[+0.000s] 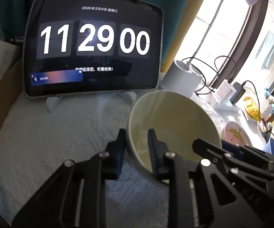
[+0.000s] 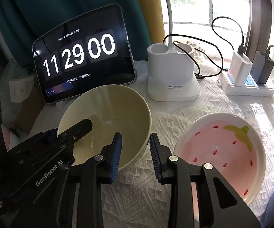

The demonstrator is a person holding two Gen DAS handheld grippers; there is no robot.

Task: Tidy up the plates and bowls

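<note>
A cream bowl [image 1: 175,117] [image 2: 108,110] stands on the white textured cloth [image 2: 175,117]. My left gripper [image 1: 137,144] is shut on its left rim, one finger outside the wall and one inside. In the right wrist view that left gripper [image 2: 68,131] enters from the left. My right gripper [image 2: 136,152] straddles the bowl's right rim, one finger over the inside and one outside; a gap shows beside the pads, so it is open. A pink strawberry-pattern bowl [image 2: 222,152] [image 1: 234,133] sits empty to the right, apart from the cream one.
A tablet showing a clock [image 2: 80,60] leans behind the bowls. A white lamp base [image 2: 173,76] with cables stands at the back. A power strip with chargers [image 2: 251,79] is at the back right. A cardboard box [image 1: 2,102] lies at the left edge.
</note>
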